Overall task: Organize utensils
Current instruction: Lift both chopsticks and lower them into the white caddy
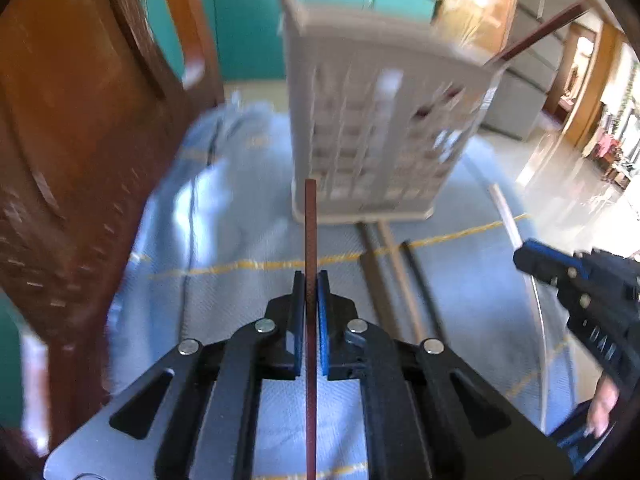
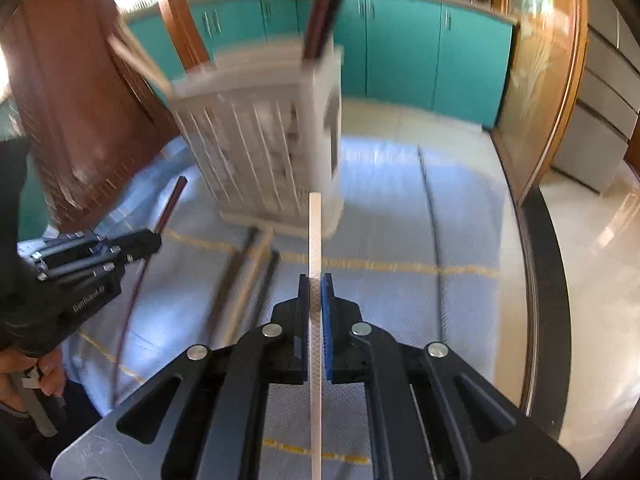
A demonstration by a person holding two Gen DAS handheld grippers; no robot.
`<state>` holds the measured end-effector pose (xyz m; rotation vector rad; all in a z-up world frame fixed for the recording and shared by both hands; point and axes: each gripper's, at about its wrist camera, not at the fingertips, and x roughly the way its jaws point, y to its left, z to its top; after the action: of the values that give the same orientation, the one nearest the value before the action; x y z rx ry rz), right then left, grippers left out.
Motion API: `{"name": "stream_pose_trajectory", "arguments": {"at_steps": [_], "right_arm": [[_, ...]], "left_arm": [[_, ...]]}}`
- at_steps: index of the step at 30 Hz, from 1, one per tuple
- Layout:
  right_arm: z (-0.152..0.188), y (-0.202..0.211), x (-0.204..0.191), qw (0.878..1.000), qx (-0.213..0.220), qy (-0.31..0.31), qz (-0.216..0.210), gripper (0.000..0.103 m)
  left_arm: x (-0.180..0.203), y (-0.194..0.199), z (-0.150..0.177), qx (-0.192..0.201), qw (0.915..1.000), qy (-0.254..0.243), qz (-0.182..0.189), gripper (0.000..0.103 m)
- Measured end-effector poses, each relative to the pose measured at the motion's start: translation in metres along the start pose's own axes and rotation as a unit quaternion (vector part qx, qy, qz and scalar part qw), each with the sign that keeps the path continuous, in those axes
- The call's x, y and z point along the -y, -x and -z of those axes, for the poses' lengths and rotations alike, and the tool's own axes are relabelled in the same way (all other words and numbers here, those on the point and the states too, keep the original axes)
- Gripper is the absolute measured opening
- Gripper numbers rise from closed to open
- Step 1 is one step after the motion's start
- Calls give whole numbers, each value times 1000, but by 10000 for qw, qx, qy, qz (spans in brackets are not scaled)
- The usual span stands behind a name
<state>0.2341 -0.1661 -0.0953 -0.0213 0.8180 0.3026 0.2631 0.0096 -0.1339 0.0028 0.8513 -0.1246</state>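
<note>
A pale slotted utensil holder (image 1: 380,128) stands on the blue cloth, also in the right wrist view (image 2: 264,140), with dark chopsticks (image 2: 326,8) sticking out of its top. My left gripper (image 1: 311,280) is shut on a dark red chopstick (image 1: 311,232), its tip near the holder's base. My right gripper (image 2: 316,282) is shut on a white chopstick (image 2: 315,232), pointing at the holder's near corner. Each gripper shows in the other's view, the right (image 1: 532,258) and the left (image 2: 154,240). Three loose chopsticks (image 1: 396,276) lie on the cloth in front of the holder, also in the right wrist view (image 2: 248,276).
A wooden chair (image 1: 80,140) stands at the left of the table. The blue cloth (image 1: 224,240) covers a round table whose edge (image 2: 544,280) curves at the right. Teal cabinets (image 2: 420,60) line the far wall.
</note>
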Motion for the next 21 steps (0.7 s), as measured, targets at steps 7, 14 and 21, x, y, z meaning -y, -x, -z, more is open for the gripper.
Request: {"name": "stream_pose_trajectory", "arguments": {"at_steps": [7,14,21], "right_arm": [[-10,108,7,9897,1320,134,-541,6],[-61,172,9,9707,2213,-19,-940,6],[-126,182,26,9462,3041,-772,-794,6]], "left_arm": [[7,101,-8,1066,9928,-143,519,7],[15,183,-54,2101,9735,-332,841,7],[3,219,-121,3144,9462,143,756,7]]}}
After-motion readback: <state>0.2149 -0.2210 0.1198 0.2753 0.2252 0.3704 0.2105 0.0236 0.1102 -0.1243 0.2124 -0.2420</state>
